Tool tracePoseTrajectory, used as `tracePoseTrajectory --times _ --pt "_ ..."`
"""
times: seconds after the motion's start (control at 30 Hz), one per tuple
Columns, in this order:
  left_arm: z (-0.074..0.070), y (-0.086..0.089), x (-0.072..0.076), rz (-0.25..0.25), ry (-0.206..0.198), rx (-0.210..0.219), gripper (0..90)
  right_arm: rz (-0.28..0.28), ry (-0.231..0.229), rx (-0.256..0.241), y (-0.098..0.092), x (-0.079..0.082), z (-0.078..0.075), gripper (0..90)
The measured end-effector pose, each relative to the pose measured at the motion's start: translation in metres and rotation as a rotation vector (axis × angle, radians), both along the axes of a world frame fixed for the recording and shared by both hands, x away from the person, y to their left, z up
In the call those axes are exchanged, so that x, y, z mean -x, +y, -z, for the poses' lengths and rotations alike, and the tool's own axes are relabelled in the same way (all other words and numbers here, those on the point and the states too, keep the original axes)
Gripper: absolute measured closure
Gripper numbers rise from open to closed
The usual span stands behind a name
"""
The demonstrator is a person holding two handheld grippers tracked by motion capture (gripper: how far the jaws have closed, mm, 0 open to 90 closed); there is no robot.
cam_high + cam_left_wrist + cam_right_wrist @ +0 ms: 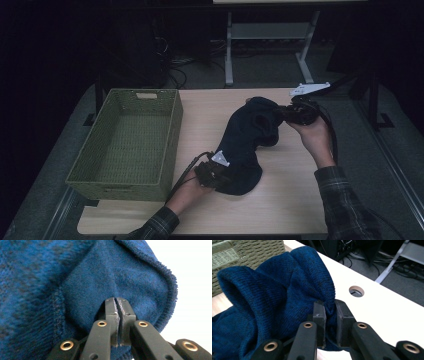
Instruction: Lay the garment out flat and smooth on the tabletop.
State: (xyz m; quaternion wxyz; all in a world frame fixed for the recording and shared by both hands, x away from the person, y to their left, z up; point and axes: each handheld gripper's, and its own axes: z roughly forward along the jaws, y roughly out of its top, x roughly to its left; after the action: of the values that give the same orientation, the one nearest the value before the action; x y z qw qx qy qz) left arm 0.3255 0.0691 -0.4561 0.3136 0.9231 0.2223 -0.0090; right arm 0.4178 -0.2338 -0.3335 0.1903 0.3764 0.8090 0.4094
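High view: dark blue knit garment (248, 145) stretched across the table (280, 210), right of the green woven basket (131, 140). Left hand-held gripper (220, 172) has its near end, right hand-held gripper (292, 114) its far end, raised slightly. Held at two ends, likely to spread or fold it before it goes into the basket.

Left gripper view: jaws pressed together on a pinch of the garment's edge; fabric fuzzy, mottled blue with darker flecks, rolled hem curving to the right.

Right gripper view: jaws clamp a gathered fold of ribbed knit; cloth bunches into a soft loop above the table, with a cable hole (356, 291) beyond and the basket behind.
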Motion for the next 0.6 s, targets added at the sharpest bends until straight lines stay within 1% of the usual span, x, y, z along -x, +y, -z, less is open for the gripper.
tracePoseTrajectory --times 0.1,0.13,0.2,0.23,0.27,0.3,0.33,0.37,0.4,0.43,0.5,0.53,0.57,0.6 --pt "0.0 0.0 0.0 -0.002 0.0 0.0 87.4 0.004 0.016 -0.003 0.006 -0.014 0.007 80.2" --pt "0.0 0.0 0.0 -0.003 0.0 0.005 87.4 0.002 0.024 -0.002 0.01 -0.021 0.01 80.2" --pt "0.0 0.0 0.0 -0.001 -0.001 0.004 87.4 0.008 0.021 -0.006 0.015 -0.029 0.015 80.2" --pt "0.0 0.0 0.0 -0.001 -0.001 0.004 87.4 0.008 0.021 -0.006 0.015 -0.029 0.015 80.2" --pt "0.001 0.0 0.0 -0.001 -0.001 0.007 87.4 0.006 0.033 0.002 0.02 -0.038 0.021 80.1" --pt "0.001 0.0 0.0 -0.001 -0.001 0.007 87.4 0.006 0.033 0.002 0.02 -0.038 0.021 80.1" --pt "0.001 0.0 0.0 -0.003 0.002 0.01 87.4 0.014 0.04 0.009 0.026 -0.046 0.026 80.1" --pt "0.001 0.0 0.0 -0.004 0.002 0.007 87.4 0.014 0.04 0.009 0.026 -0.046 0.026 80.1" --pt "0.001 0.0 0.0 -0.005 0.003 0.011 87.4 0.018 0.048 0.019 0.032 -0.055 0.032 80.1" --pt "0.001 0.0 0.0 -0.005 0.003 0.011 87.4 0.021 0.039 0.022 0.035 -0.058 0.034 80.1" --pt "0.0 0.0 0.0 -0.003 0.005 0.009 87.3 0.023 0.039 0.023 0.038 -0.061 0.037 80.1" --pt "0.001 0.0 0.0 -0.004 0.006 0.009 87.4 0.025 0.055 0.042 0.045 -0.068 0.043 80.0" --pt "0.001 0.0 0.0 -0.004 0.006 0.009 87.3 0.025 0.055 0.042 0.045 -0.068 0.043 80.0" --pt "0.001 0.0 0.0 -0.003 0.007 0.013 87.3 0.024 0.058 0.056 0.051 -0.074 0.047 80.1"
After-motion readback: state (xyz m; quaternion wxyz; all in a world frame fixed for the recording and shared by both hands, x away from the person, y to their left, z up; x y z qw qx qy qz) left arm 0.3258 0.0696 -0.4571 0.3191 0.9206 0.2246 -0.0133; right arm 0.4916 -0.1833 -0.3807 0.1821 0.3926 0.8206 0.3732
